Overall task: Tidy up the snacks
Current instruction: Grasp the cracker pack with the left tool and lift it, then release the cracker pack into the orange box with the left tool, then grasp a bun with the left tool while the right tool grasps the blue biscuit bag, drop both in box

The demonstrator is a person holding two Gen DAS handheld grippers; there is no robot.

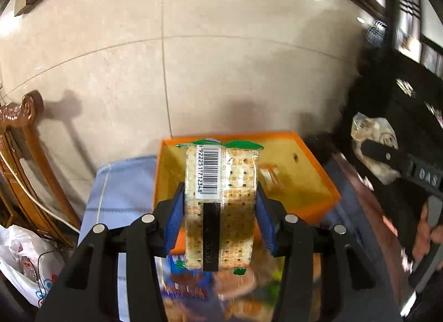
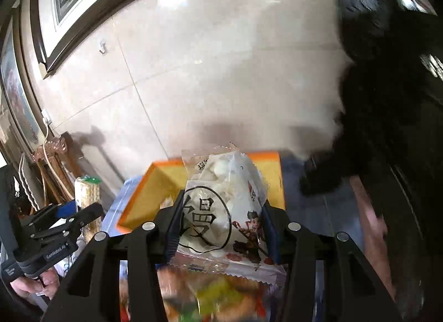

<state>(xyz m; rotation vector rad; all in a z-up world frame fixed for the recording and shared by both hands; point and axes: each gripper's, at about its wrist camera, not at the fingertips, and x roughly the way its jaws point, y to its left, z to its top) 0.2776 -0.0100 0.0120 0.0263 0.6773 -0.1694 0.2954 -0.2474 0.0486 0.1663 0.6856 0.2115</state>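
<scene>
My left gripper (image 1: 220, 211) is shut on a clear pack of crackers (image 1: 221, 200) with a barcode label and green ends, held up above an orange tray (image 1: 313, 183). In the right wrist view the same cracker pack (image 2: 87, 197) stands upright in the left gripper (image 2: 77, 214) at the far left. My right gripper (image 2: 220, 225) is shut on a white snack bag (image 2: 221, 211) printed with a large black character in a circle and a cartoon figure. It hangs over the orange tray (image 2: 149, 197). The right gripper (image 1: 387, 155) also shows with its bag at the left wrist view's right edge.
A blurred heap of mixed snack packets (image 2: 216, 294) lies below both grippers on a blue cloth (image 1: 124, 191). A carved wooden chair (image 1: 25, 155) and a white plastic bag (image 1: 25, 261) stand at the left. Dark furniture (image 2: 387, 128) fills the right side, against a tiled wall.
</scene>
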